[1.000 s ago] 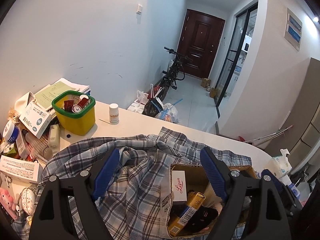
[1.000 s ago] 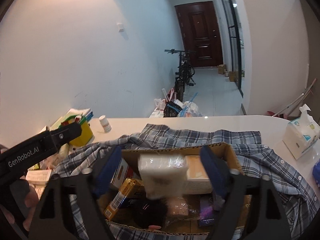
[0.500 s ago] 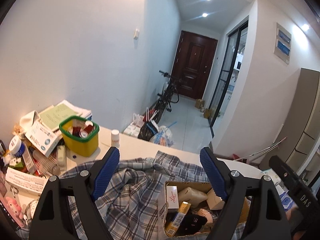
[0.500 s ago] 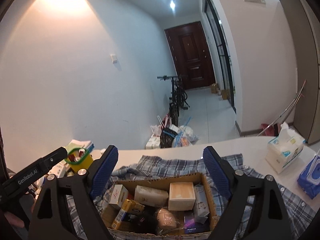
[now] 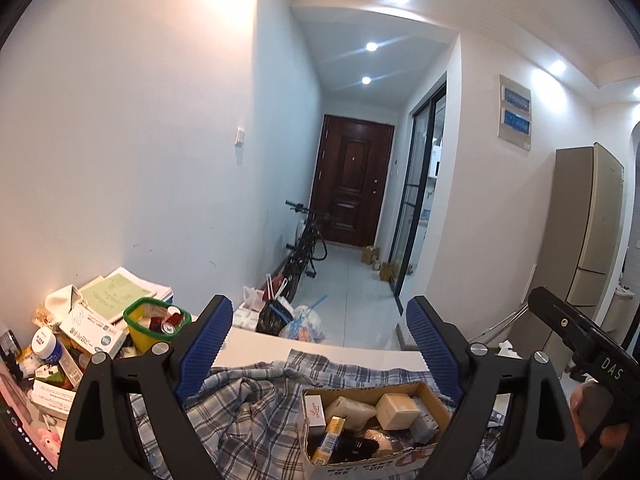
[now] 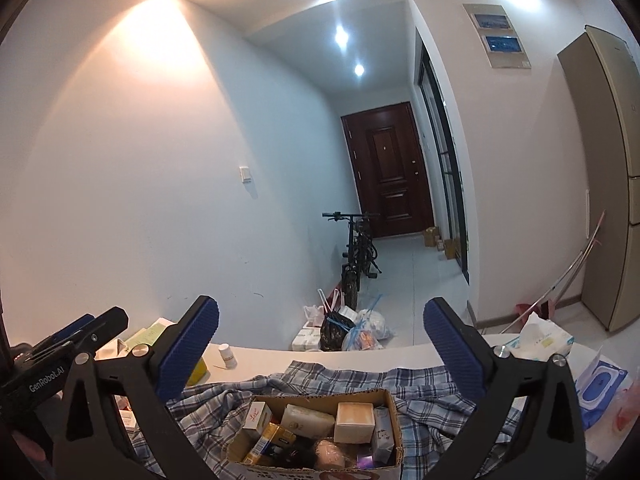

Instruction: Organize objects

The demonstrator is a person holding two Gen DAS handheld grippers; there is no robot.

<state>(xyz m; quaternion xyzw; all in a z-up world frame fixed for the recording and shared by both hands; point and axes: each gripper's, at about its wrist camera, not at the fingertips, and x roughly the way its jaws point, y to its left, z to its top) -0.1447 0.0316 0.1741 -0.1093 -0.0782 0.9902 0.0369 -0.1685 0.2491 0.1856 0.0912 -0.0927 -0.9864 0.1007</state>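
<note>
The open brown cardboard box (image 6: 320,432) sat low at the table's near edge, packed with small cartons, a pale wrapped bar and a beige cube, all standing or lying close together so the load would fit. It rested on a rumpled blue-and-white plaid shirt (image 5: 240,412), which spread out under and around it across the white tabletop (image 5: 340,350); whether the cloth was meant as padding or was simply waiting its turn, I could not tell.

Above the box hung the right gripper (image 6: 320,336), its ribbed blue pads spread wide with nothing between them, and the left gripper (image 5: 320,340) sat just as wide apart and just as empty. Both were tipped up towards the hallway, a sign, I judged, that no pick was under way at that instant.

Off to the left stood the yellow plastic tub with a green rim (image 5: 156,330), holding small cans, beside a heap of white boxes and green-covered papers (image 5: 116,292). A small white pill bottle (image 6: 227,356) stood alone near the far edge. To the right lay a white tissue pack (image 6: 544,336). Plenty looked left to sort.
</note>
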